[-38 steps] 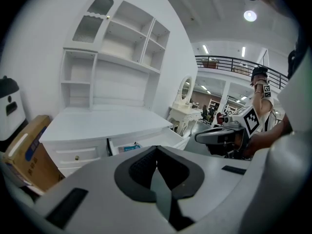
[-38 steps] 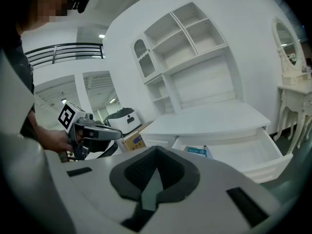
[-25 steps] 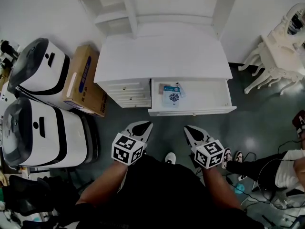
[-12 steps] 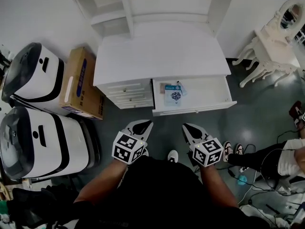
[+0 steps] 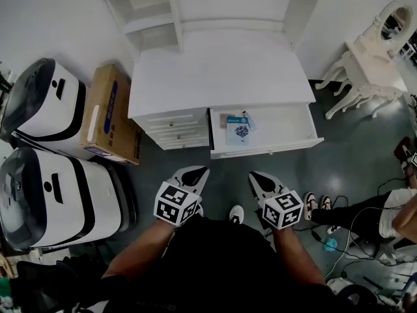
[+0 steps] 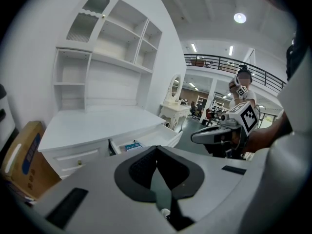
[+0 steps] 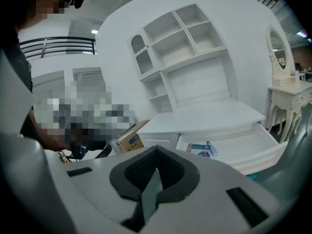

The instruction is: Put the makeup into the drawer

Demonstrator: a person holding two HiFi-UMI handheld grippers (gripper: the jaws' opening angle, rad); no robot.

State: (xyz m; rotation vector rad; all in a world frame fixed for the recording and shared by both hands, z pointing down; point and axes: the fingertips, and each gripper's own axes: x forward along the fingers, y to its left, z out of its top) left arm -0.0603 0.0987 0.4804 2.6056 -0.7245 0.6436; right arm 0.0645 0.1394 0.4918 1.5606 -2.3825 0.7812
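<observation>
The table [image 5: 218,70] is big, white and smooth, with a flat top. White square shelves [image 5: 215,5] stand at its back. Its right drawer [image 5: 287,128] is pulled out; it is a wide, shallow white box. The makeup [image 5: 238,130] lies flat in the left part of the drawer. It looks like a small blue and white pack with dark dots on it, and a thin little tube lies just beside it.

A brown cardboard box [image 5: 111,113] leans by the left side of the table. Next to it are two round machines [image 5: 49,103] with shiny white and black shells. At the far right stands a curly white mirror stand [image 5: 374,51]. The floor [image 5: 228,175] is dark grey and a bit shiny.

The left tool [image 5: 195,172] and the right tool [image 5: 255,176] are held over the floor in front of the drawer, well apart from it. Both are grey with black ridged pads. The left tool's jaws are pressed together with nothing between them. The right tool's jaws are pressed together too, and they hold nothing.
</observation>
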